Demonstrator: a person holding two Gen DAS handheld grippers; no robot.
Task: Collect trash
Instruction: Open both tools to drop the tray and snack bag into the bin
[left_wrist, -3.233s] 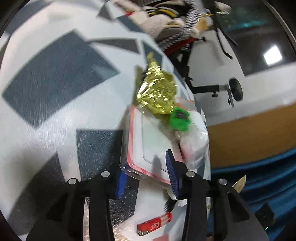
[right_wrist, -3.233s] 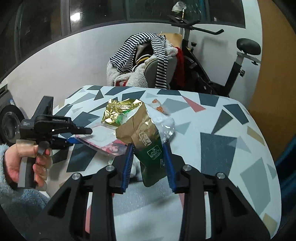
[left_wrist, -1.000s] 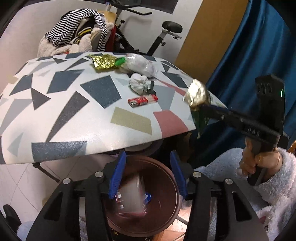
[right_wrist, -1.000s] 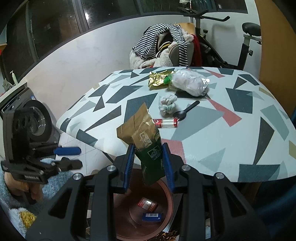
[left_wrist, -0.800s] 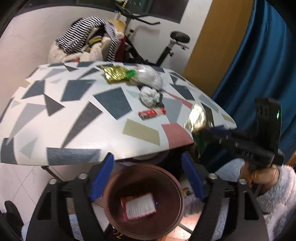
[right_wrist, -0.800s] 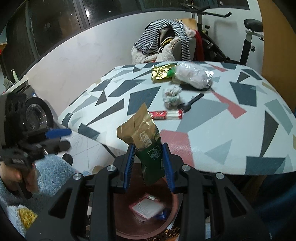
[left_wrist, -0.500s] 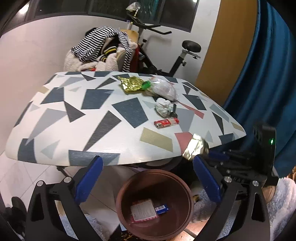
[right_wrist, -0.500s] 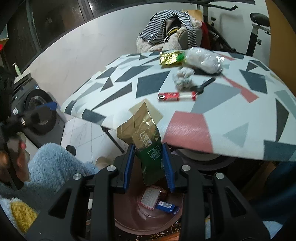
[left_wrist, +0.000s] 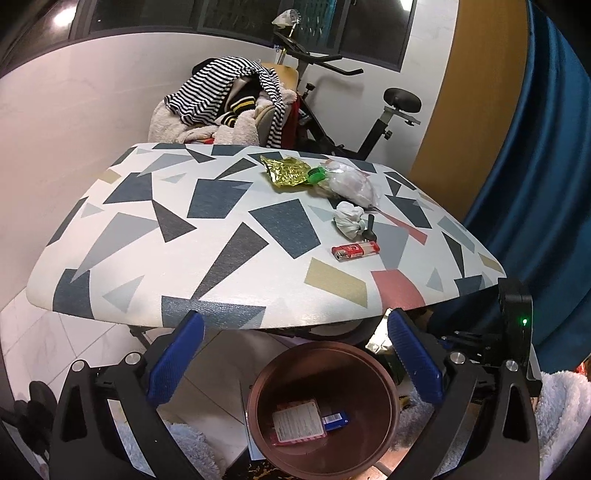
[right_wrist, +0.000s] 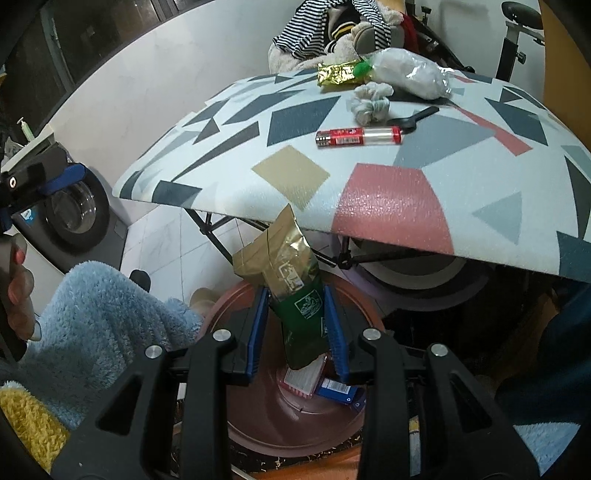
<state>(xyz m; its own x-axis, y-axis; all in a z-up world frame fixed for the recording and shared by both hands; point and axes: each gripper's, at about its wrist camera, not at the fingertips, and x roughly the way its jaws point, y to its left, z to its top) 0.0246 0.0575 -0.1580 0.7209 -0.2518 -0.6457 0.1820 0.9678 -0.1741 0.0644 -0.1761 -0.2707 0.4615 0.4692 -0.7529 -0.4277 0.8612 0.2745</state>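
Note:
My left gripper (left_wrist: 295, 354) stands wide open and empty above the brown bin (left_wrist: 384, 373). At the bin's bottom lie a white-and-red packet (left_wrist: 298, 421) and a small blue box (left_wrist: 334, 420). My right gripper (right_wrist: 295, 332) is shut on a green and gold snack bag (right_wrist: 291, 291), held just over the bin (right_wrist: 354, 299) under the table's edge. On the patterned table (left_wrist: 221, 236) lie a gold wrapper (left_wrist: 286, 171), a clear plastic bag (left_wrist: 351, 184), a crumpled tissue (left_wrist: 349, 219), a black spoon (right_wrist: 412, 120) and a red lighter (left_wrist: 354, 251).
A chair piled with striped clothes (left_wrist: 229, 99) and an exercise bike (left_wrist: 373, 114) stand behind the table. A blue curtain (left_wrist: 535, 184) hangs at the right. A washing machine (right_wrist: 74, 210) is at the left. A fluffy blue sleeve (right_wrist: 103, 317) and folding table legs (right_wrist: 218, 236) crowd the bin.
My left gripper let the white-and-red packet fall into the bin, opened wide and rose a little. My right gripper sank with the snack bag from table height to just over the bin.

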